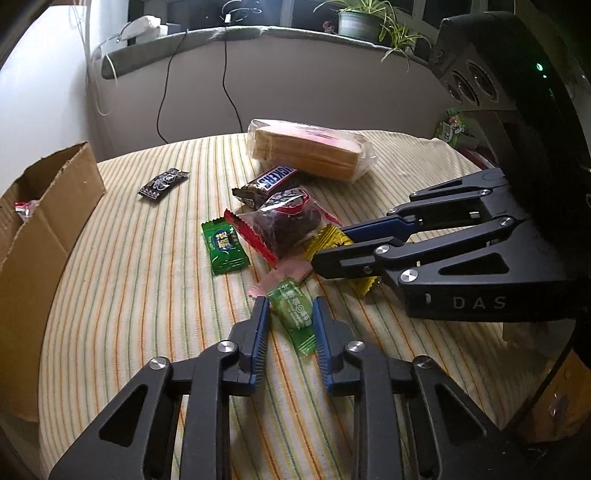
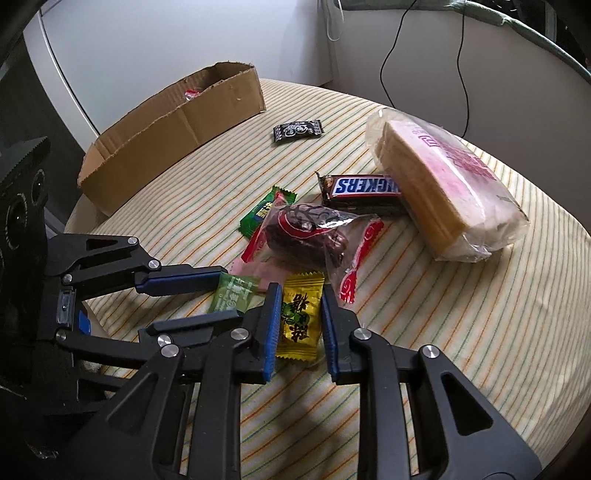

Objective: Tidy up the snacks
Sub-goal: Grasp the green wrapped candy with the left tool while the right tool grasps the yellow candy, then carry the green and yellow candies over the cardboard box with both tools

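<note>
Right wrist view: right gripper (image 2: 299, 314) fingers open, straddling yellow candy (image 2: 298, 321); left gripper (image 1: 290, 325) fingers open around green candy (image 1: 295, 319). Close squarely on wrapper middles, lift clear of pile.

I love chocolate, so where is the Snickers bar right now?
The Snickers bar lies mid-table on the striped cloth, tucked against the big wafer pack, just behind the clear bag of dark sweets.

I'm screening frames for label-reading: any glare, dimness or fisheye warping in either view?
Left wrist view: dim, backlit from the window behind the potted plant; stripes of the tablecloth bow with fisheye. Right wrist view: brighter; glare on the wafer pack; Snickers bar lettering sharp.
</note>
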The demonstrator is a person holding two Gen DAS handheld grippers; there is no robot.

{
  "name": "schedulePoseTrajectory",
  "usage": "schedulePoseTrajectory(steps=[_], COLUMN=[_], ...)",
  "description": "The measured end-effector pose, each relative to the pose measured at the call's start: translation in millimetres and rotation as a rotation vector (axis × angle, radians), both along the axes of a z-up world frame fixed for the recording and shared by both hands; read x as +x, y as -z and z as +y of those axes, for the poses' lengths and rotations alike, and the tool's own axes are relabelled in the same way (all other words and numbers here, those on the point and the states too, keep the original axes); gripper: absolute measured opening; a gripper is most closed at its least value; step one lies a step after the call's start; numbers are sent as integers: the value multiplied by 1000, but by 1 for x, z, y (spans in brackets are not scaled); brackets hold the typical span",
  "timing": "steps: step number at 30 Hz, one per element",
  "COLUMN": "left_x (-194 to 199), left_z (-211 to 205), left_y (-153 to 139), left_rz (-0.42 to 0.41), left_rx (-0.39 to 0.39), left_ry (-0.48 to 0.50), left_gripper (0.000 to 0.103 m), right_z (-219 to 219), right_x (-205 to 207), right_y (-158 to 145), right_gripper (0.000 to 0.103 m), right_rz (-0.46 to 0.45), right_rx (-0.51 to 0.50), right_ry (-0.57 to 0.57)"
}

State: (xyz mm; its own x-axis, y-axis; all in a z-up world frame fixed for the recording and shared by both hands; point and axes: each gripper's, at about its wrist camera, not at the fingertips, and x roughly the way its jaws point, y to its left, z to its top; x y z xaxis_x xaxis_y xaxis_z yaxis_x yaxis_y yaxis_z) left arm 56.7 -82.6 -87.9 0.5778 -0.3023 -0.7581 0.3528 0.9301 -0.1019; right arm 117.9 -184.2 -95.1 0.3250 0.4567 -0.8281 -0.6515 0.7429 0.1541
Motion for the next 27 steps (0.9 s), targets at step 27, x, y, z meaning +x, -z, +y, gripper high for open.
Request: schedulePoseTrajectory(steps=[27], left_x=[-11], left_z=[40], left_y=[-30], left_rz=[-55], left_rx=[-132], left_ry=[-80], left_gripper=[4], right_z=[-4], right_x=[-16], right_y=[-28], right_gripper=[20], right_rz=[-65], right_rx=[42], right_ry=[46])
